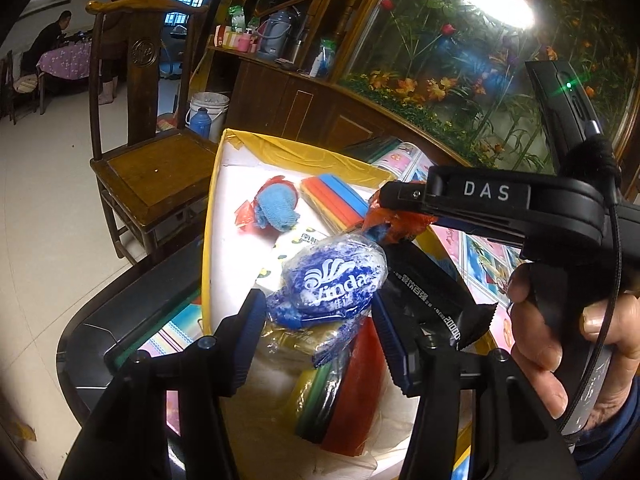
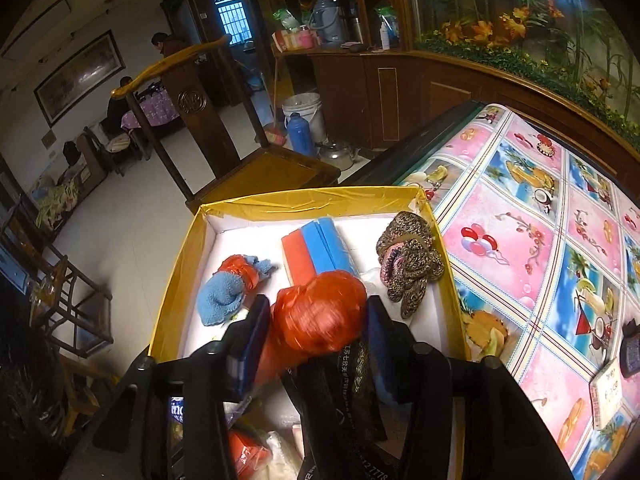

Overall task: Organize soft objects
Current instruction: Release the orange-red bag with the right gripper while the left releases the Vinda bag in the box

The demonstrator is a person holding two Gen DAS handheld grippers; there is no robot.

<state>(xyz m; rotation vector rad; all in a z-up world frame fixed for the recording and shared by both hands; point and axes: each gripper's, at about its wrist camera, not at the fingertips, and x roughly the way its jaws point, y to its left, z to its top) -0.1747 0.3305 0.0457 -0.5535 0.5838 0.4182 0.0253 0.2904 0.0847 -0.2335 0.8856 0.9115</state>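
Tongs in your left hand (image 1: 316, 320) stand apart around the blue Vinda tissue pack (image 1: 334, 284) inside the yellow box (image 2: 176, 280), pads not visibly pressing it. Your right tongs (image 2: 316, 328) frame the orange-wrapped bundle (image 2: 320, 312) in that same box with gaps beside both pads, so they look released. Farther into the box lie the blue cloth bundle (image 2: 222, 296), the red-and-blue sponge block (image 2: 316, 248) and the knitted piece (image 2: 408, 260) by its right wall; beyond the box stands the wooden chair (image 2: 224, 140).
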